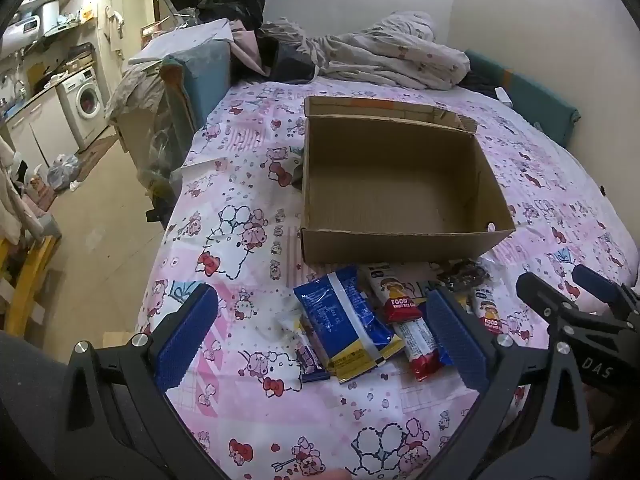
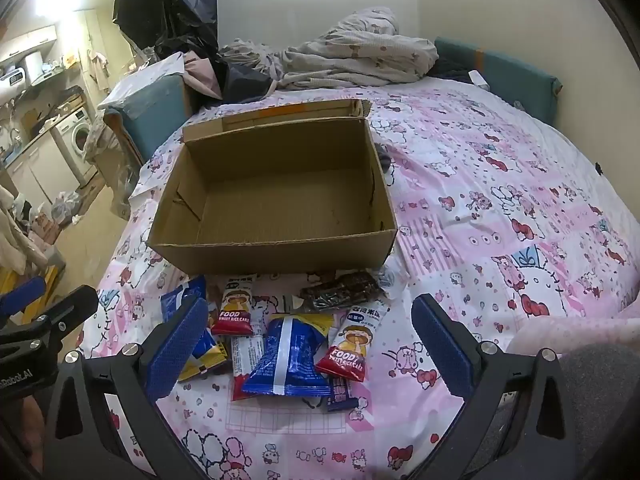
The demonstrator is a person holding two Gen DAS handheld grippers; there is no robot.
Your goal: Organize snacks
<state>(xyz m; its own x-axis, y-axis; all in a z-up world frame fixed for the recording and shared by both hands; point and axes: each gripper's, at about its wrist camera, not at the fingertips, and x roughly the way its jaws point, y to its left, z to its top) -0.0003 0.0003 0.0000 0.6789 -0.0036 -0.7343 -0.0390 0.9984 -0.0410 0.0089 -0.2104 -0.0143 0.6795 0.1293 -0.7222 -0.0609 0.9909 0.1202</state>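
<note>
An open, empty cardboard box (image 1: 396, 184) sits on the pink cartoon bedsheet; it also shows in the right wrist view (image 2: 280, 196). In front of it lies a pile of snack packets: a blue and yellow packet (image 1: 344, 320), red "FOOD" rice cake packets (image 1: 400, 296), a blue packet (image 2: 286, 356), another rice cake packet (image 2: 352, 344) and a dark bar (image 2: 344, 290). My left gripper (image 1: 324, 332) is open above the blue and yellow packet. My right gripper (image 2: 308, 344) is open above the pile. The right gripper also shows in the left wrist view (image 1: 576, 300).
A crumpled duvet (image 1: 384, 52) and dark clothes lie at the bed's far end. A teal headboard (image 2: 516, 76) runs along the wall. Left of the bed are the floor (image 1: 92, 216), a washing machine (image 1: 84, 100) and bags.
</note>
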